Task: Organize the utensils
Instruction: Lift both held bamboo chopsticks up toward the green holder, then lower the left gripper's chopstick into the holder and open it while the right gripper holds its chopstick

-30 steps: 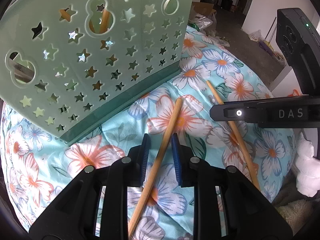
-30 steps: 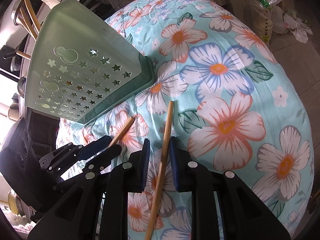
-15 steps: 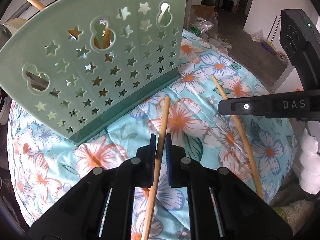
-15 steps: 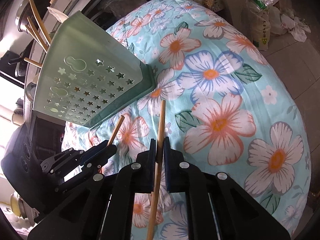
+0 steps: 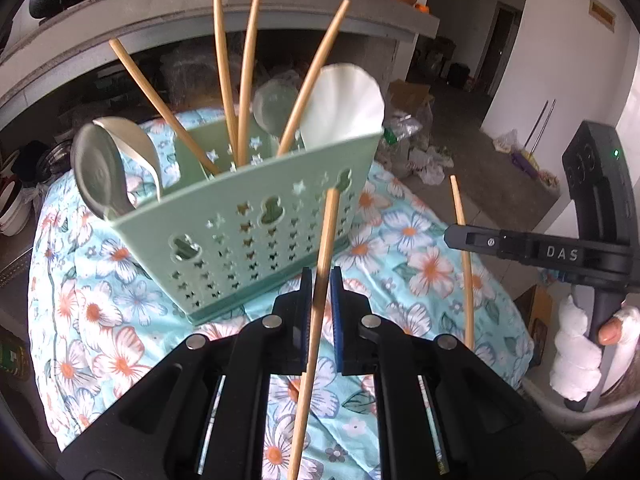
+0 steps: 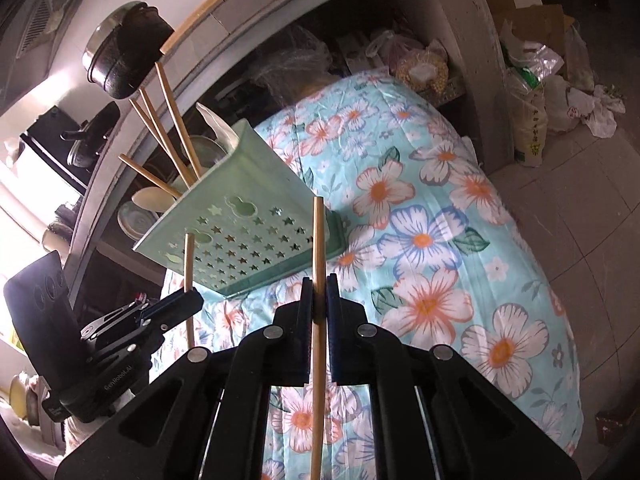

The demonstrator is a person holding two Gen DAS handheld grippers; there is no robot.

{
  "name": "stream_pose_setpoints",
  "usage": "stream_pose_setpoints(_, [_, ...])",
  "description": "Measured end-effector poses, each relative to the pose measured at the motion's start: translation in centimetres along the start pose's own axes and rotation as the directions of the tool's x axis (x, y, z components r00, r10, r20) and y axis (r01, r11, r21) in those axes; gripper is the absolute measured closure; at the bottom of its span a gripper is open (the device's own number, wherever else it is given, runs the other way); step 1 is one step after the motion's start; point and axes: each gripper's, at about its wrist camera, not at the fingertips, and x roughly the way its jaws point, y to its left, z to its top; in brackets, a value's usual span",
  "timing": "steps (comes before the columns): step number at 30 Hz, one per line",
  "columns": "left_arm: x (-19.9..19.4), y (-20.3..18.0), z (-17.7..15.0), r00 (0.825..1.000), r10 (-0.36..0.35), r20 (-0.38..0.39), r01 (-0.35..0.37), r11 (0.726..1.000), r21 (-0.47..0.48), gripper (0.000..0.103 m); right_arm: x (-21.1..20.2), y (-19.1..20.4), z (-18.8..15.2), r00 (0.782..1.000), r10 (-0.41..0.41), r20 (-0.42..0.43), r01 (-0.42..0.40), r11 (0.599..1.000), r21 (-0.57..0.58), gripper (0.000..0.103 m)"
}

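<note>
The left tongs are clamped narrow on a slim, round wooden chopstick that runs up between the blue pads, its tip in front of the basket wall. The right tongs pinch a second wooden chopstick the same way, held upright.

Just ahead of both tongs stands a pale green plastic basket, its smooth front wall punched with small star and gourd-shaped holes. It sits on a quilted cloth printed with white and orange flowers on turquoise. Inside the basket stand four more wooden chopsticks, fanned out above the rim, along with a dull metal spoon leaning out at the left end, a white spoon at the right end and a clear spoon beside it.

In the left view the right tongs show off to the right, gripped by a hand.
</note>
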Motion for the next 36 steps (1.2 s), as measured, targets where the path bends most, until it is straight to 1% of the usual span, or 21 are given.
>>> stream_pose_setpoints(2, [-1.8, 0.4, 1.0, 0.999, -0.009, 0.052, 0.010, 1.000, -0.022, 0.095, -1.0, 0.5, 0.5, 0.999, 0.008, 0.033, -0.007, 1.000, -0.022, 0.096])
stream_pose_setpoints(4, [-3.7, 0.9, 1.8, 0.995, -0.026, 0.099, 0.031, 0.998, -0.046, 0.099, -1.8, 0.9, 0.9, 0.998, 0.020, 0.061, -0.017, 0.999, -0.043, 0.096])
stream_pose_setpoints(6, [-5.4, 1.4, 2.8, 0.988, -0.040, 0.149, 0.051, 0.996, -0.071, 0.100, -2.6, 1.3, 1.3, 0.996, 0.028, 0.089, -0.022, 0.998, -0.065, 0.096])
stream_pose_setpoints(9, [-8.0, 2.3, 4.4, 0.971, -0.049, 0.236, 0.074, 0.992, -0.098, 0.103, -3.3, 1.6, 1.8, 0.993, 0.034, 0.110, -0.025, 0.996, -0.083, 0.096])
stream_pose_setpoints(11, [-9.5, 2.9, 5.6, 0.955, -0.062, 0.291, 0.095, 0.990, -0.101, 0.103, -3.3, 1.6, 2.1, 0.993, 0.037, 0.111, -0.028, 0.996, -0.083, 0.097])
stream_pose_setpoints(13, [-10.2, 3.0, 6.4, 0.949, -0.053, 0.310, 0.083, 0.993, -0.084, 0.103, -3.2, 1.5, 2.3, 0.993, 0.039, 0.108, -0.031, 0.996, -0.082, 0.097])
stream_pose_setpoints(14, [-10.1, 2.9, 6.8, 0.953, -0.055, 0.299, 0.079, 0.994, -0.070, 0.103, -3.2, 1.5, 2.3, 0.993, 0.039, 0.107, -0.031, 0.996, -0.080, 0.097])
stream_pose_setpoints(16, [-9.4, 3.0, 6.6, 0.965, -0.052, 0.259, 0.071, 0.995, -0.064, 0.103, -3.1, 1.4, 2.2, 0.994, 0.042, 0.104, -0.034, 0.997, -0.073, 0.097])
stream_pose_setpoints(17, [-8.5, 2.7, 6.4, 0.974, -0.066, 0.218, 0.080, 0.995, -0.055, 0.102, -3.1, 1.3, 2.2, 0.994, 0.041, 0.102, -0.034, 0.997, -0.069, 0.097])
stream_pose_setpoints(18, [-7.3, 2.1, 5.9, 0.983, -0.083, 0.166, 0.090, 0.995, -0.039, 0.096, -3.0, 1.2, 2.2, 0.994, 0.040, 0.099, -0.034, 0.997, -0.064, 0.097])
stream_pose_setpoints(19, [-5.8, 1.8, 4.9, 0.989, -0.078, 0.124, 0.082, 0.996, -0.031, 0.087, -2.9, 1.0, 2.2, 0.995, 0.041, 0.094, -0.035, 0.998, -0.058, 0.097])
stream_pose_setpoints(21, [-3.3, 1.0, 2.7, 0.997, -0.067, 0.047, 0.067, 0.998, -0.006, 0.075, -2.7, 0.7, 2.3, 0.996, 0.039, 0.086, -0.035, 0.998, -0.046, 0.097])
stream_pose_setpoints(22, [-1.9, 0.7, 1.7, 0.998, -0.060, 0.007, 0.060, 0.998, 0.010, 0.074, -2.7, 0.5, 2.3, 0.996, 0.039, 0.084, -0.036, 0.998, -0.042, 0.097])
stream_pose_setpoints(23, [-0.4, 0.5, 0.8, 0.999, -0.036, -0.035, 0.037, 0.999, 0.025, 0.074, -2.7, 0.4, 2.4, 0.996, 0.041, 0.082, -0.038, 0.999, -0.037, 0.097])
stream_pose_setpoints(26, [3.7, 0.3, -1.2, 0.991, 0.024, -0.133, -0.017, 0.998, 0.054, 0.074, -2.8, 0.2, 2.5, 0.996, 0.038, 0.086, -0.035, 0.999, -0.034, 0.097])
stream_pose_setpoints(29, [7.3, 0.3, -2.5, 0.974, 0.086, -0.212, -0.068, 0.994, 0.088, 0.074, -3.0, 0.0, 2.4, 0.995, 0.035, 0.090, -0.032, 0.999, -0.028, 0.097])
stream_pose_setpoints(34, [10.9, -0.3, -4.5, 0.952, 0.148, -0.269, -0.106, 0.981, 0.165, 0.075, -3.2, -0.2, 2.1, 0.995, 0.022, 0.094, -0.021, 1.000, -0.010, 0.097])
stream_pose_setpoints(35, [11.1, -0.4, -4.8, 0.952, 0.155, -0.262, -0.111, 0.978, 0.177, 0.075, -3.3, -0.2, 2.0, 0.995, 0.019, 0.095, -0.018, 1.000, -0.008, 0.097])
stream_pose_setpoints(36, [11.1, -0.5, -4.9, 0.955, 0.160, -0.248, -0.115, 0.975, 0.189, 0.079, -3.3, -0.2, 2.0, 0.995, 0.015, 0.096, -0.014, 1.000, -0.006, 0.097])
